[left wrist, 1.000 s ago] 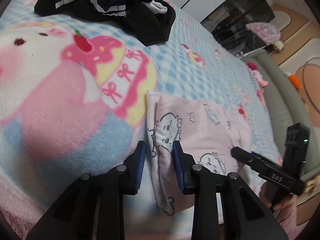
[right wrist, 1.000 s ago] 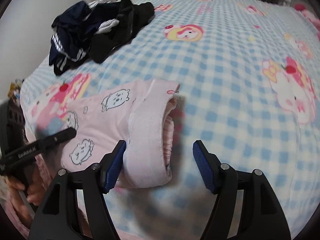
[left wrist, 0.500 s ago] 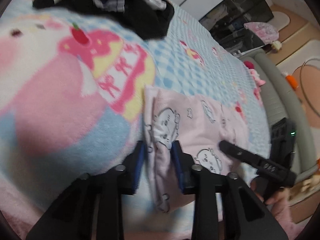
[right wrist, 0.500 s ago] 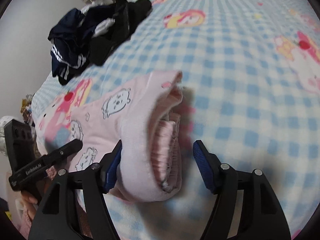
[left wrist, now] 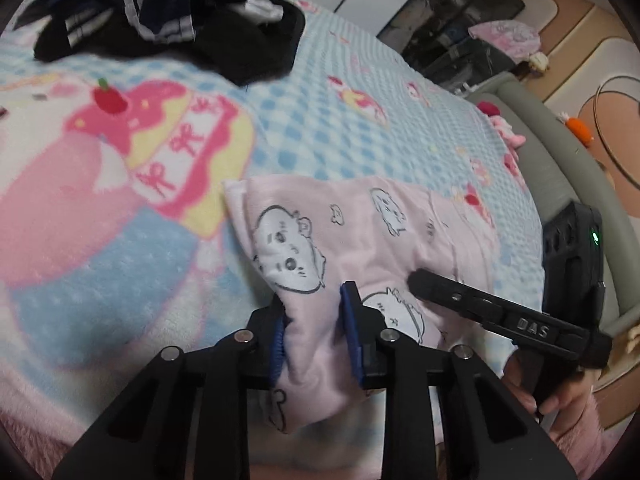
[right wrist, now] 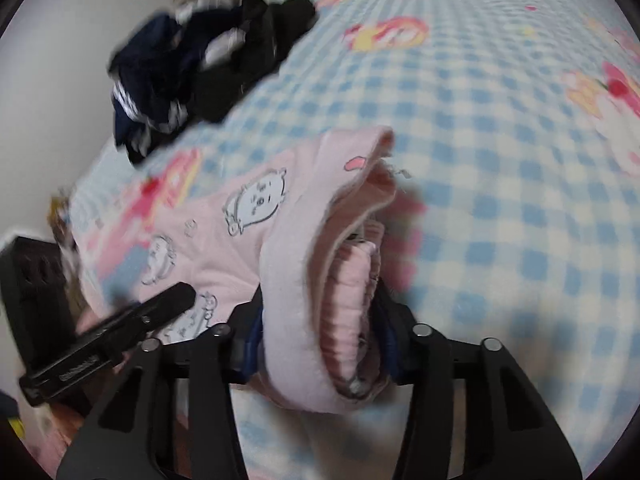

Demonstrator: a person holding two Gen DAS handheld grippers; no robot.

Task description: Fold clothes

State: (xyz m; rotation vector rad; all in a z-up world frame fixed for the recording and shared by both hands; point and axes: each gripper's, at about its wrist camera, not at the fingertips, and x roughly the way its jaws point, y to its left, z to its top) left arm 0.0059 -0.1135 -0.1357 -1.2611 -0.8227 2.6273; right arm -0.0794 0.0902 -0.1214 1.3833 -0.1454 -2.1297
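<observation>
A pink garment [left wrist: 360, 232] printed with cartoon animals lies folded on the blue checked blanket [left wrist: 360, 120]. My left gripper [left wrist: 316, 332] has the garment's near corner bunched between its blue pads, and its jaws are closing on the cloth. In the right wrist view the garment's [right wrist: 248, 240] thick folded edge, with ribbed layers inside, fills my right gripper [right wrist: 320, 340]. Those jaws are closing too and press on the fold. Each view shows the other gripper's black finger [left wrist: 460, 300] [right wrist: 160, 308] lying across the garment.
A heap of dark navy and black clothes [left wrist: 168, 12] [right wrist: 200, 68] lies at the far side of the bed. A grey padded bed rail [left wrist: 560, 184] runs along the right. Beyond it are floor mats, an orange toy [left wrist: 580, 128] and a dark cabinet [left wrist: 460, 28].
Both pairs of jaws have narrowed onto the pink garment. The left gripper has come in over the garment's corner, which now rides up between its pads. The right fold bulges higher.
</observation>
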